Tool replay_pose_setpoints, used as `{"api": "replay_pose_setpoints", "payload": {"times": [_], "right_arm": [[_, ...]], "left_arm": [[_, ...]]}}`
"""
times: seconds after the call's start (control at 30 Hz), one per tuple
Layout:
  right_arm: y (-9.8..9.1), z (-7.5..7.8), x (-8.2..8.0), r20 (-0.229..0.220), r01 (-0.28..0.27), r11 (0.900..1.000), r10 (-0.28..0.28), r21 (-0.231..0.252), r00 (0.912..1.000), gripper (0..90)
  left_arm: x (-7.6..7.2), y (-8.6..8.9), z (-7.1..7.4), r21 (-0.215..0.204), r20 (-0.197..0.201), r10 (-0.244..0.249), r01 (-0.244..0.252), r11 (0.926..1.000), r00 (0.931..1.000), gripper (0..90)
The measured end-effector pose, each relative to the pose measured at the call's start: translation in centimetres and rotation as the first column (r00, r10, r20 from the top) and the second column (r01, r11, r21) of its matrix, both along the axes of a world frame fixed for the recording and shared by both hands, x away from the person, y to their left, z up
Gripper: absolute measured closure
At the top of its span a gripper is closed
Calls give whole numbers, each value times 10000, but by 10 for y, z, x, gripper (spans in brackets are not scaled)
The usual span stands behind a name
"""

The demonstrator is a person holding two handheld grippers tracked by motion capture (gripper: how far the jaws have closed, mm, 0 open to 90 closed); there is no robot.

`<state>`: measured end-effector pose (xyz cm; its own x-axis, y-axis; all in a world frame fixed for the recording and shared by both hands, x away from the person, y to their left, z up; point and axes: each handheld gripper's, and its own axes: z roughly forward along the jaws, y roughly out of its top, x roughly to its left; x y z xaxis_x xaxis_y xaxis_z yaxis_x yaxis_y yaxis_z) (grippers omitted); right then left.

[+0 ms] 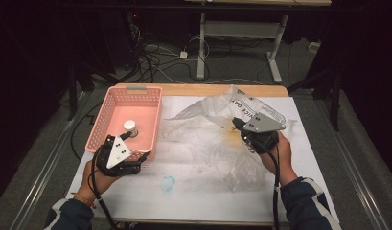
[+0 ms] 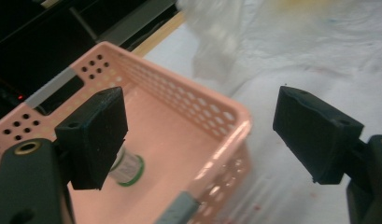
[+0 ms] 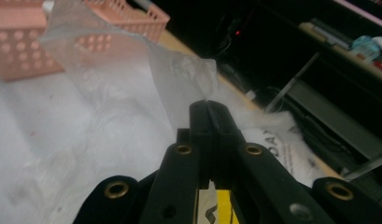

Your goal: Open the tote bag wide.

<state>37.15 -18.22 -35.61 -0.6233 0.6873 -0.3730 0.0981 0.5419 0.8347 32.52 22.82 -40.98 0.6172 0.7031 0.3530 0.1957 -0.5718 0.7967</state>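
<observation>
Plastic bag (image 3: 179, 84) between right tongs (image 3: 209, 106)

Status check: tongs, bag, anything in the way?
Right tongs shut on clear crinkled plastic bag, lifted. Left tongs open over pink plastic basket. Nothing in the way.

A white sheet covers the tabletop (image 1: 198, 191), with a blue smear (image 1: 167, 183) near its front edge. Beyond the far edge, cables (image 1: 155, 57) lie tangled on the floor beside grey desk legs (image 1: 201, 52).
</observation>
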Motion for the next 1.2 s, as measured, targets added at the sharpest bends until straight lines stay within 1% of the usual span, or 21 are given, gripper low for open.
{"api": "replay_pose_setpoints", "payload": {"times": [0.1, 0.2, 0.27, 0.37, 0.43, 0.5, 0.6, 0.63, 0.73, 0.77, 0.83, 0.87, 0.9, 0.93, 1.0, 1.03, 1.07, 1.1, 1.13, 1.17, 1.2], "right_arm": [[-1, 14, 0, 470, 65, 9997, -75, 216, 9989, 900], [-1, 28, -5, 1083, 119, 9994, -154, 321, 9940, 900], [0, 37, -8, 1459, 201, 9988, -263, 440, 9890, 900], [2, 46, -13, 1959, 81, 9969, -233, 780, 9803, 900], [7, 47, -15, 2091, 82, 9975, -228, 704, 9776, 900], [11, 46, -16, 2213, 38, 9986, -156, 533, 9751, 900], [13, 43, -15, 2127, -44, 9980, -90, 623, 9771, 900], [13, 42, -16, 2091, -69, 9975, -80, 704, 9779, 900], [12, 41, -16, 2037, -125, 9969, -37, 781, 9790, 900], [12, 41, -17, 1978, -150, 9964, -18, 833, 9802, 900], [11, 41, -18, 1874, -233, 9955, 57, 917, 9823, 900], [11, 41, -19, 1887, -256, 9957, 83, 894, 9820, 900], [11, 42, -20, 1904, -288, 9956, 114, 889, 9816, 900], [11, 42, -20, 1889, -293, 9957, 122, 883, 9819, 900], [10, 42, -20, 1868, -318, 9956, 149, 876, 9823, 900], [10, 41, -20, 1825, -316, 9959, 155, 852, 9831, 900], [10, 41, -20, 1794, -317, 9960, 163, 830, 9836, 900], [10, 40, -19, 1780, -327, 9963, 180, 799, 9839, 900], [10, 39, -19, 1737, -336, 9963, 195, 792, 9846, 900], [10, 39, -19, 1709, -371, 9965, 239, 745, 9850, 900], [10, 38, -19, 1704, -407, 9967, 282, 705, 9850, 900]], "left_arm": [[10, 7, 5, -160, -159, 275, -277, 9995, 9995, 176], [22, 11, 7, -12, -333, 513, -514, 9987, 9981, 176], [34, 13, 8, 136, -708, 639, -631, 9979, 9954, 176], [48, 14, 7, 375, -983, 974, -941, 9949, 9904, 182], [56, 14, 9, 431, -1111, 965, -922, 9948, 9891, 182], [64, 14, 11, 636, -1396, 1078, -997, 9930, 9843, 180], [81, 16, 11, 990, -1748, 1297, -1136, 9886, 9760, 183], [88, 17, 11, 1023, -1801, 1336, -1165, 9879, 9745, 182], [110, 20, 8, 1043, -2335, 1573, -1361, 9852, 9596, 183], [117, 20, 5, 1237, -2498, 1718, -1446, 9817, 9529, 183], [129, 18, -1, 1767, -2725, 2004, -1558, 9719, 9411, 182], [135, 18, -5, 2009, -2866, 2156, -1614, 9662, 9335, 180], [140, 18, -9, 2090, -3089, 2257, -1655, 9638, 9239, 181], [144, 20, -12, 2040, -3399, 2343, -1718, 9638, 9108, 183], [152, 21, -17, 2307, -3671, 2603, -1837, 9555, 8930, 205], [155, 22, -19, 2307, -3795, 2653, -1870, 9549, 8864, 224], [158, 24, -19, 2318, -3994, 2659, -1840, 9552, 8774, 243], [160, 26, -20, 2229, -4178, 2617, -1811, 9579, 8700, 271], [161, 28, -19, 2073, -4364, 2443, -1675, 9638, 8660, 312], [160, 29, -19, 2053, -4457, 2280, -1490, 9673, 8657, 363], [160, 30, -19, 2099, -4453, 2298, -1487, 9664, 8654, 396]]}}
